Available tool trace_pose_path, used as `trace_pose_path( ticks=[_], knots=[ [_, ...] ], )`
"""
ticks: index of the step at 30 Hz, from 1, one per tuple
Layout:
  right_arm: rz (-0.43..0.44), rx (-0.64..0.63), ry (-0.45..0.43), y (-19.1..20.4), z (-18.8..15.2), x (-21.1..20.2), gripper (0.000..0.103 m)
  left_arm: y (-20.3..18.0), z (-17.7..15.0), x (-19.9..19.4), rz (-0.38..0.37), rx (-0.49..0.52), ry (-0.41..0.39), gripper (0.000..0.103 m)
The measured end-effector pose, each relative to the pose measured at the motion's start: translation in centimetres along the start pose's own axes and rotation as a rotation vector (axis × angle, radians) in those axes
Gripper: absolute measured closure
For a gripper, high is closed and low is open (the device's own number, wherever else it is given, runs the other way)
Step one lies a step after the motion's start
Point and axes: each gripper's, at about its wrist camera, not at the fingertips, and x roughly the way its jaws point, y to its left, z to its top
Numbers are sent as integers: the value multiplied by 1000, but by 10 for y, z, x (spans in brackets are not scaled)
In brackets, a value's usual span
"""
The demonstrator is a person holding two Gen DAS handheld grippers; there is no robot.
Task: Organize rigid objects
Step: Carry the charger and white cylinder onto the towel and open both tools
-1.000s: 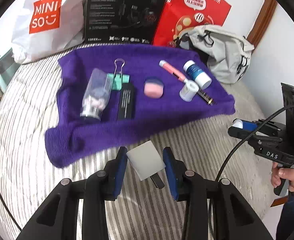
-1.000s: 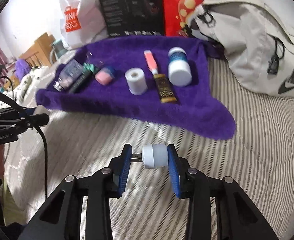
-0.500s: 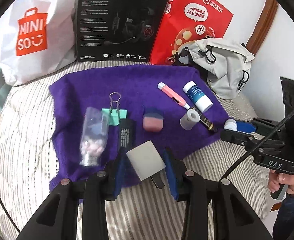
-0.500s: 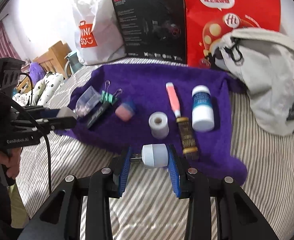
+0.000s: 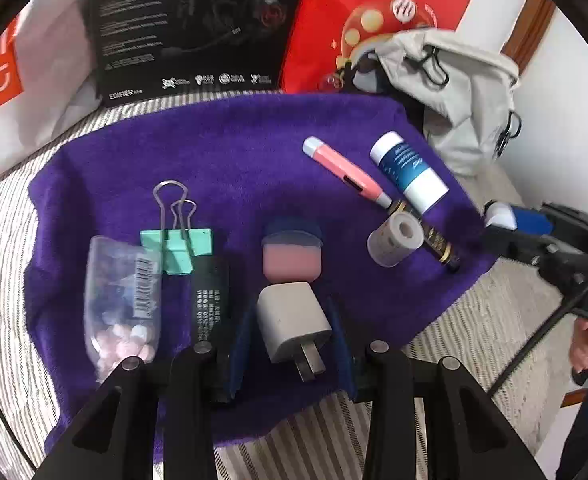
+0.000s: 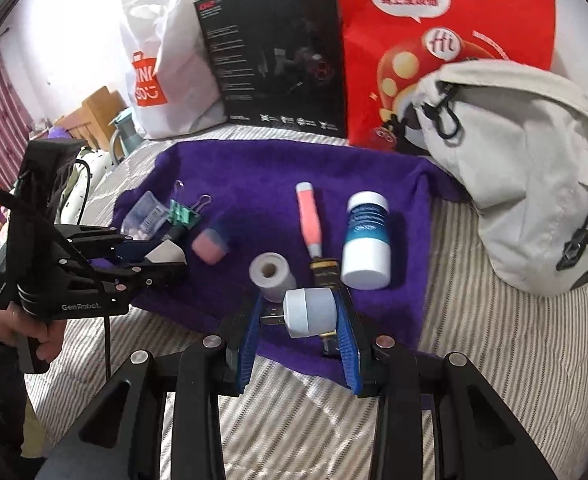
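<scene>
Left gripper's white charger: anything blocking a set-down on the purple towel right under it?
Nothing visible. The left gripper holds the white charger over bare purple towel, between the black bar and the pink eraser just ahead.

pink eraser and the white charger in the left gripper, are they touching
Cannot tell. In the left wrist view the white charger meets the pink eraser with no visible gap, but that may be overlap; in the right wrist view a gap seems to separate them.

Striped bed carries a purple towel, bags and a black box
</scene>
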Motion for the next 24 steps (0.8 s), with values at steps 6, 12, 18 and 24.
trace_pose_path(
  ticks=[6, 12, 18, 24],
  knots=[
    [-11, 7, 8, -9, -3, 1, 67, -1, -2, 5, 0, 19, 5, 68],
    [-17, 6, 12, -12, -4, 2, 67, -3, -2, 3, 13, 42, 20, 67],
    [-17, -1, 14, -10, -3, 1, 67, 1, 0, -5, 10, 23, 24, 61],
    [-12, -3, 2, -7, 1, -1, 67, 4, -9, -27, 7, 5, -11, 56]
  ],
)
